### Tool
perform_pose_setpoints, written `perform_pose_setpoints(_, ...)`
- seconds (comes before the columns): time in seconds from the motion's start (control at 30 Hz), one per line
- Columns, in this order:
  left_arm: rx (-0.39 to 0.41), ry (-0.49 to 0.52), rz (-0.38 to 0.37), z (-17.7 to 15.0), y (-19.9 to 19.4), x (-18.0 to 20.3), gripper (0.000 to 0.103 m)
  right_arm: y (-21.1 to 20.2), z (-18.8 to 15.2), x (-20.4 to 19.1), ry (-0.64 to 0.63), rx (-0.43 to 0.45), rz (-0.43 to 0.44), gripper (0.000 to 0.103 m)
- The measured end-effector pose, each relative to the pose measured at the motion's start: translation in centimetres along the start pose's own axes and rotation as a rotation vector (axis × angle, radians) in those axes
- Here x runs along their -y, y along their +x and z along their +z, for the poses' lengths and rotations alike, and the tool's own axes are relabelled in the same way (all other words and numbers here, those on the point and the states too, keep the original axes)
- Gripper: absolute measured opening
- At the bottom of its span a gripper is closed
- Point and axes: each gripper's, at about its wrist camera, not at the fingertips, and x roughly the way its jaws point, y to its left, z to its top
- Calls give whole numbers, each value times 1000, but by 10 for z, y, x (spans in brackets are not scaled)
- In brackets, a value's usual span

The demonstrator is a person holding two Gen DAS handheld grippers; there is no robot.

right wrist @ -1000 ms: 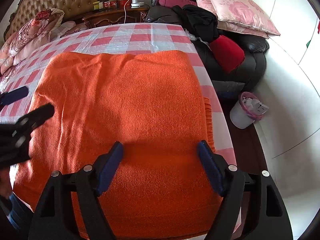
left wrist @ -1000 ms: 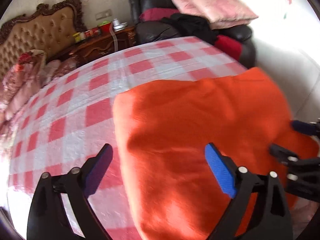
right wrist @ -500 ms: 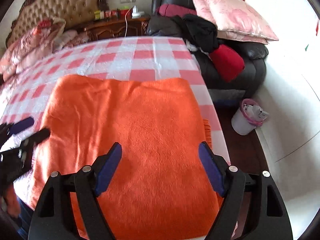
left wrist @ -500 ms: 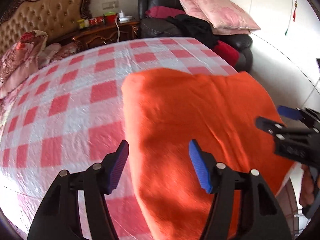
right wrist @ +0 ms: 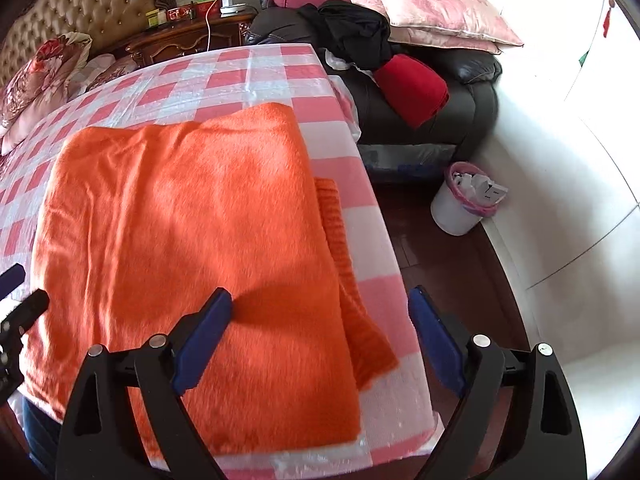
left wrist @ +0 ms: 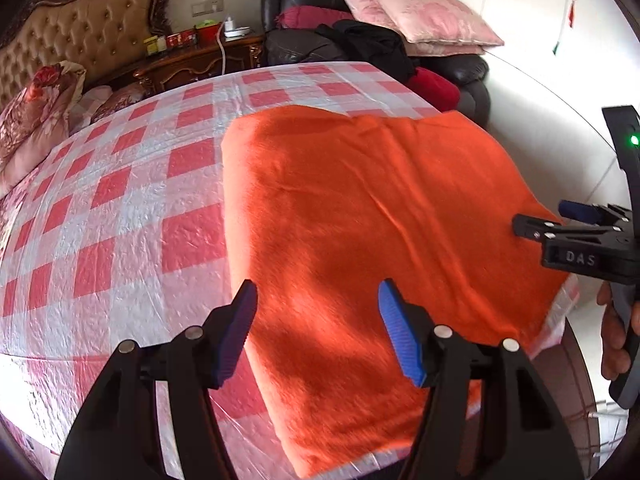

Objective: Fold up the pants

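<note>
The orange pants (left wrist: 360,216) lie folded flat on the red-and-white checked bed cover (left wrist: 120,184), near the bed's front right corner; they also show in the right wrist view (right wrist: 180,220), with a ribbed cuff (right wrist: 344,264) sticking out on the right. My left gripper (left wrist: 318,330) is open and empty, above the pants' near left edge. My right gripper (right wrist: 320,340) is open and empty, above the pants' near right edge; it also shows in the left wrist view (left wrist: 560,220).
A black leather sofa (right wrist: 420,92) with pink pillows (right wrist: 420,8), dark clothes and a red cushion stands past the bed's right side. A white bin (right wrist: 464,200) sits on the floor. A headboard (left wrist: 80,32), bedding and a wooden nightstand (left wrist: 200,60) are at the back.
Both grippers have pulled back and risen from the pants. My left gripper's jaws narrowed from a second ago, then stayed open. The right gripper has shifted right, showing the cuff.
</note>
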Motion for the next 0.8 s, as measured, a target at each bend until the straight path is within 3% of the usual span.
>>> perform_pose_setpoints(0.2,-36,32,-4,-18,-3,15,64,-10,-17,3,2,-4,4,86)
perform_pose_setpoints(0.53,22,-9,-12,-24,-52,23,71,-65,-38,8,4,77,7,86)
perform_pose_setpoints(0.7,64,-26,-30,-25,-91,29,84,-102,-50,6,3,131,0,87)
perform_pose_setpoints(0.73,71,-25,-26,-25,-100,30,88,-108,-52,6,4,139,-1,87)
perform_pose_setpoints(0.77,77,-35,-34,-27,-108,30,98,-117,-56,6,10,150,-5,87)
perform_pose_setpoints(0.8,80,-45,-45,-27,-114,29,101,-122,-57,7,14,156,-8,87)
